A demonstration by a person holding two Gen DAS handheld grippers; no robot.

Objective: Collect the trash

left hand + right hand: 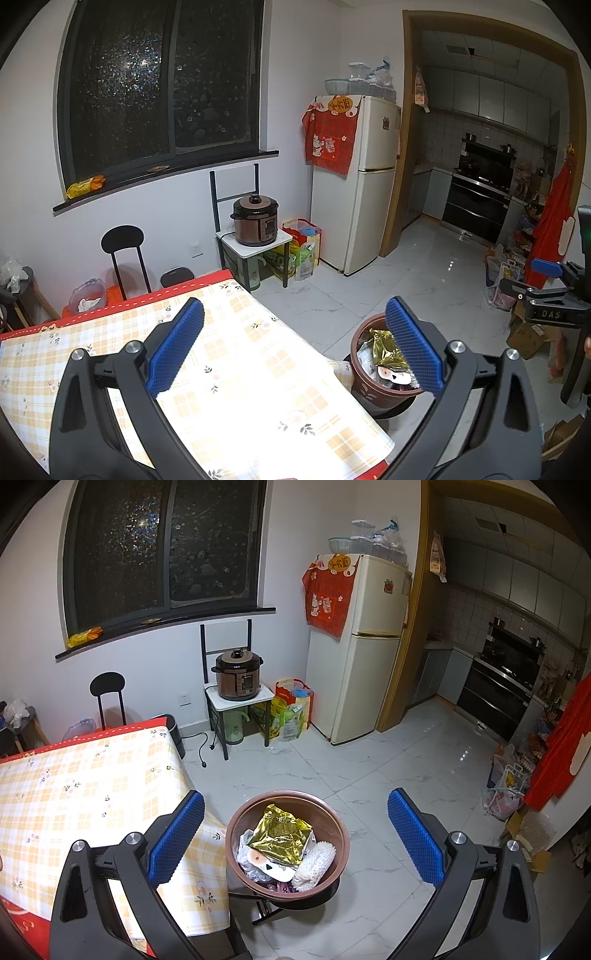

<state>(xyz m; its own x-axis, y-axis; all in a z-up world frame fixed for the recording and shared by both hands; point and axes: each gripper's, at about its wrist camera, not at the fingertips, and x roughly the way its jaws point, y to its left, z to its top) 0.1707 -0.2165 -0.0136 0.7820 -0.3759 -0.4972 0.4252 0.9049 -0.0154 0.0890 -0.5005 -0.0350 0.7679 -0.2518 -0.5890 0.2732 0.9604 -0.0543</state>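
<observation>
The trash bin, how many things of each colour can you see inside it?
In the brown trash bin, right wrist view:
Gold: 1, a crinkly foil wrapper
White: 3, a plastic bag, a printed packet, a foam net
Total: 4, maybe more hidden beneath.

Dining corner at night, open to a kitchen

White walls (155, 664) surround a dark-framed window (162, 550) showing black outside; pale marbled floor tiles (369, 768) reflect ceiling light. A cream two-door fridge (369, 646) stands beside a wood-framed doorway (402, 147), near a small white-topped stand (240, 698) and a round-backed black chair (123, 243).
</observation>
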